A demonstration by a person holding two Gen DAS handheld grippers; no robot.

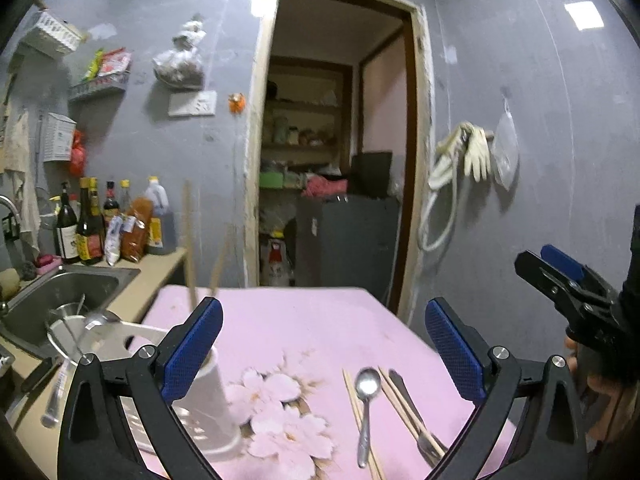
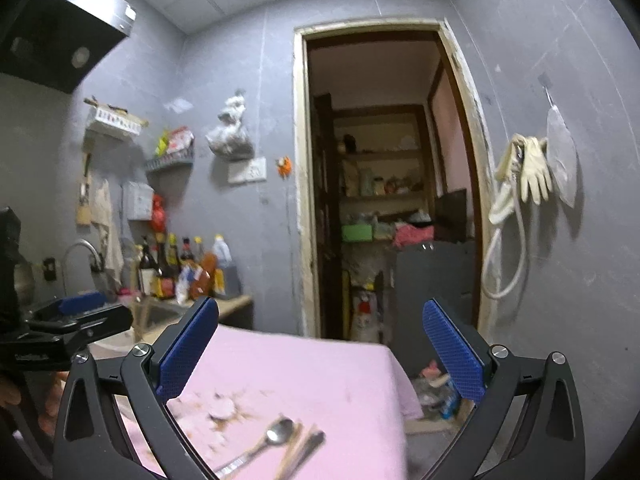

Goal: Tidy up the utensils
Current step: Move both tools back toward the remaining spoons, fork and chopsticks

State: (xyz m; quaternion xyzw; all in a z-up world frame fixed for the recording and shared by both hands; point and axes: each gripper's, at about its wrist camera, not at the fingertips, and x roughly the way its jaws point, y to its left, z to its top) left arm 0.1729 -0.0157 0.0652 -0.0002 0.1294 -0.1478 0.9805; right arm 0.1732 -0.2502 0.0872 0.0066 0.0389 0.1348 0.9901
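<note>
On the pink flowered tablecloth (image 1: 320,320) lie a metal spoon (image 1: 366,400), loose wooden chopsticks (image 1: 400,408) and a dark-handled utensil (image 1: 404,392), low and right of centre between my fingers. My left gripper (image 1: 322,350) is open and holds nothing. A white cylindrical holder (image 1: 218,408) stands behind its left finger, with chopsticks (image 1: 190,248) sticking up from it. In the right wrist view my right gripper (image 2: 320,350) is open above the same spoon (image 2: 264,444) and chopsticks (image 2: 296,452), which are blurred. Each gripper shows at the other view's edge.
A steel sink (image 1: 64,300) with metal utensils lies left of the table, with sauce bottles (image 1: 100,224) on the counter behind it. An open doorway (image 1: 332,140) faces me past the table's far edge. Gloves and a hose (image 1: 460,160) hang on the right wall.
</note>
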